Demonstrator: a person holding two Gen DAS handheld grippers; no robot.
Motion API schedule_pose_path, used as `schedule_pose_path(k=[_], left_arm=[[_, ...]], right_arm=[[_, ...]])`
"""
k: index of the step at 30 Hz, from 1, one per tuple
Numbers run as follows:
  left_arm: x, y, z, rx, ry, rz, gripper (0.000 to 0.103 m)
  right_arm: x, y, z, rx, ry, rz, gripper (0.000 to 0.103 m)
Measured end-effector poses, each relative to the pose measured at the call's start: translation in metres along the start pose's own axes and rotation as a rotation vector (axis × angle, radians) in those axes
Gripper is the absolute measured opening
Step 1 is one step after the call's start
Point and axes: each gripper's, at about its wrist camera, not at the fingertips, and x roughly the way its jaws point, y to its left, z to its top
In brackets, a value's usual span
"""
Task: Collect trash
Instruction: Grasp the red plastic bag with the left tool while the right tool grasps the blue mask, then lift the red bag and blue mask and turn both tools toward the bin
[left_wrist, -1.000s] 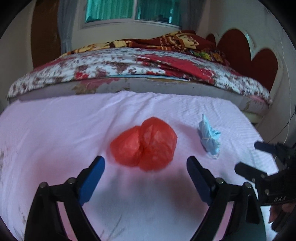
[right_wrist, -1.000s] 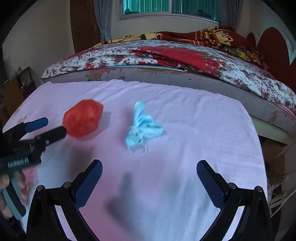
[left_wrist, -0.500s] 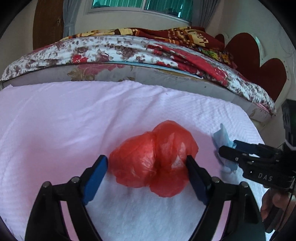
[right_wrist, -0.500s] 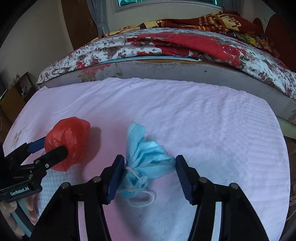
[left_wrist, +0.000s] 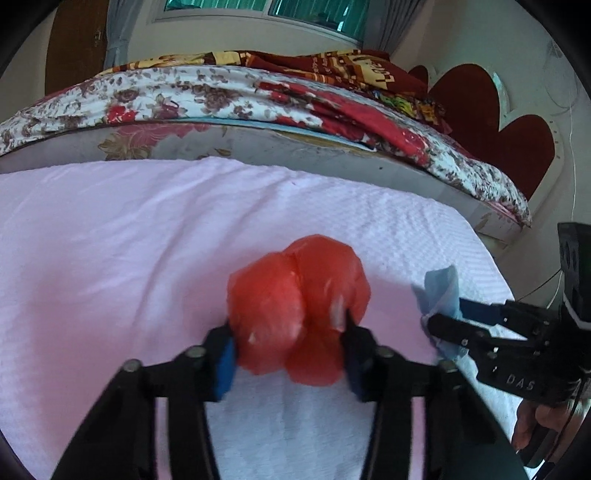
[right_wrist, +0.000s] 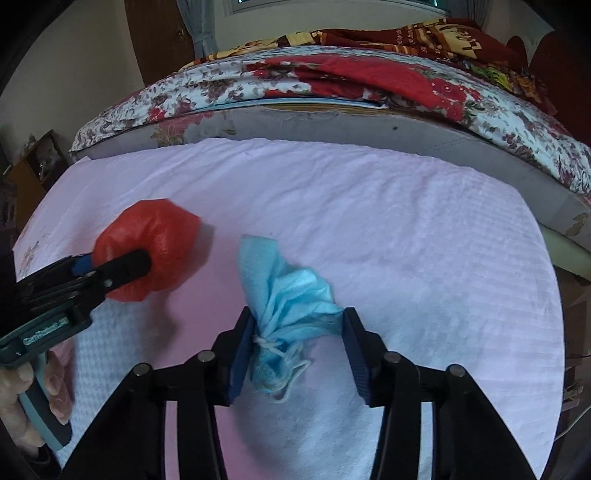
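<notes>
A pale pink textured cloth (right_wrist: 369, 229) covers the near surface. Behind it stands a bed (left_wrist: 258, 136) with a floral quilt (left_wrist: 166, 96) and a dark red patterned blanket (left_wrist: 332, 70). A red heart-shaped headboard (left_wrist: 498, 122) rises at the right. A window (left_wrist: 258, 7) with teal glass, a curtain (right_wrist: 195, 26) and a brown wooden door (left_wrist: 74, 40) line the light-coloured far wall.

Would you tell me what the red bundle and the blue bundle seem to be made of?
Red bundle: likely thin plastic film, glossy and translucent, crinkled with highlights. Blue bundle: probably soft nonwoven fabric, matte and pleated, with white string loops like a face mask.
</notes>
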Motion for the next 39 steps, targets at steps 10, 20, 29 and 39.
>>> schedule_pose_path(k=[10,20,29,39], left_arm=[[-0.041,-0.037,-0.004,0.104,-0.059,0.019,0.028],[-0.096,-0.077,-0.026,0.179,-0.138,0.0,0.026],[-0.13,-0.111,-0.063,0.222,-0.144,-0.031,0.026],[-0.165,-0.131,-0.097,0.256,-0.148,-0.039,0.025]], right_arm=[[-0.042,0.0,-0.022,0.013,-0.062,0.009,0.024],[-0.139,-0.008,-0.061,0.009,-0.156,-0.021,0.023],[-0.217,-0.02,-0.109,0.038,-0.209,-0.044,0.023],[-0.268,-0.017,-0.155,0.067,-0.264,-0.031,0.023]])
